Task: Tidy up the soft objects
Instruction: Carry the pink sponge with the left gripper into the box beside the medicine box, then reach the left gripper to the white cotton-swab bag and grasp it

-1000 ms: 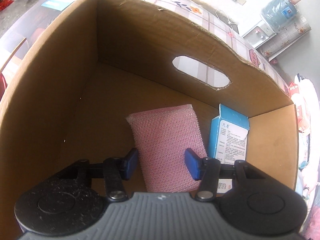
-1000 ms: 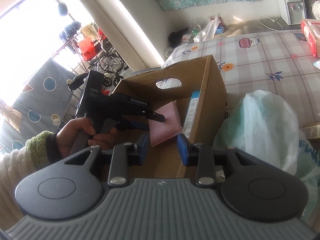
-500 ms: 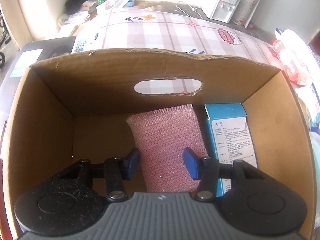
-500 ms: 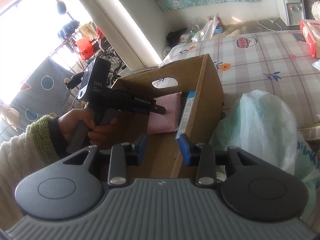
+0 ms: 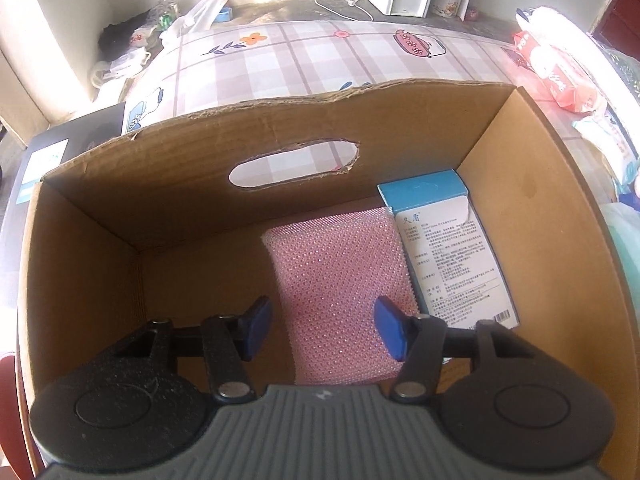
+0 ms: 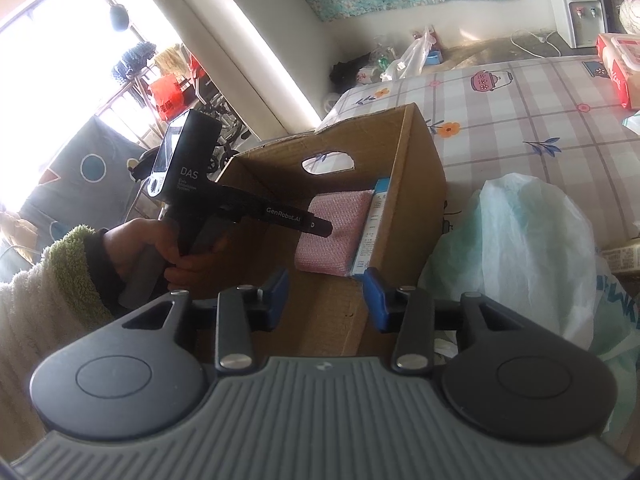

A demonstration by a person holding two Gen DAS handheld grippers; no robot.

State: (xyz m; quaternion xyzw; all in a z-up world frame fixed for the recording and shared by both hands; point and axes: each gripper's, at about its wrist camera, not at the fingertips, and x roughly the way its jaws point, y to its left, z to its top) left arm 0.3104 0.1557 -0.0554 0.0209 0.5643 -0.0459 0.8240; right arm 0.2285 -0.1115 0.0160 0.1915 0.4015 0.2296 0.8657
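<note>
The pink sponge (image 5: 340, 300) lies flat in the box (image 5: 540, 208), touching the blue carton (image 5: 448, 248). The left gripper (image 5: 320, 330) hangs above it, jaws just widened and clamping nothing. To finish well, lift straight up, clear of the walls. The right gripper (image 6: 324, 298) waits outside, jaws apart, empty. The sponge's near end is hidden behind the gripper body

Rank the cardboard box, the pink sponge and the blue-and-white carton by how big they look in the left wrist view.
1. cardboard box, by far the largest
2. pink sponge
3. blue-and-white carton, only somewhat smaller than the sponge; its lower end is hidden behind the gripper, so that ranking is unsure.
</note>
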